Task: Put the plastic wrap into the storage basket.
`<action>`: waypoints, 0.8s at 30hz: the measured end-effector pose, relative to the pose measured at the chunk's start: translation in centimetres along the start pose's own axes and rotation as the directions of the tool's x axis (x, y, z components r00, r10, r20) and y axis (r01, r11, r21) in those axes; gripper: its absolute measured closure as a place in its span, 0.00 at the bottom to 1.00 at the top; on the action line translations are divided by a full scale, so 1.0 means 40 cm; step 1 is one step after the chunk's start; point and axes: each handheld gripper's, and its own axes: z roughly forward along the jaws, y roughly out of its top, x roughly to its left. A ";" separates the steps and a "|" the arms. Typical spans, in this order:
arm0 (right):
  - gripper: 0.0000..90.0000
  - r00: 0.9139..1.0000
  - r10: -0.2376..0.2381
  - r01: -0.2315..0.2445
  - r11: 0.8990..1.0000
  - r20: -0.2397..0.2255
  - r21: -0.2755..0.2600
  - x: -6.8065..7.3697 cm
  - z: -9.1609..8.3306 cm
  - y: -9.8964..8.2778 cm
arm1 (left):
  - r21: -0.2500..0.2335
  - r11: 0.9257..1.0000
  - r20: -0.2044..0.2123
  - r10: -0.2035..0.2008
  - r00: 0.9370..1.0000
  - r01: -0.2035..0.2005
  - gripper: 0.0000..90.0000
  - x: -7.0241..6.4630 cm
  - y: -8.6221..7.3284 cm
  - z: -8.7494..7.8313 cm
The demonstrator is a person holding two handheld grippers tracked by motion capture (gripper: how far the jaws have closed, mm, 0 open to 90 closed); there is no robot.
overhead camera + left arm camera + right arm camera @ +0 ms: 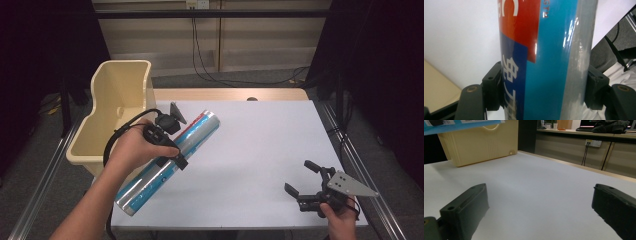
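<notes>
my left gripper (169, 142) is up off the surface, forearm coming in diagonal from the bottom left, wrist bent over, jaws clamped tight around what I'm holding with a pad pressed on each side. right gripper (299, 179) sits low near the bottom right, hand tucked behind it, jaws spread wide with nothing between them
</notes>
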 end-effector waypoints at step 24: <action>0.01 1.000 0.005 -0.005 1.000 0.000 0.000 0.001 0.003 -0.001 | -0.043 0.978 -0.065 -0.205 0.977 0.203 0.36 0.130 -0.067 -0.124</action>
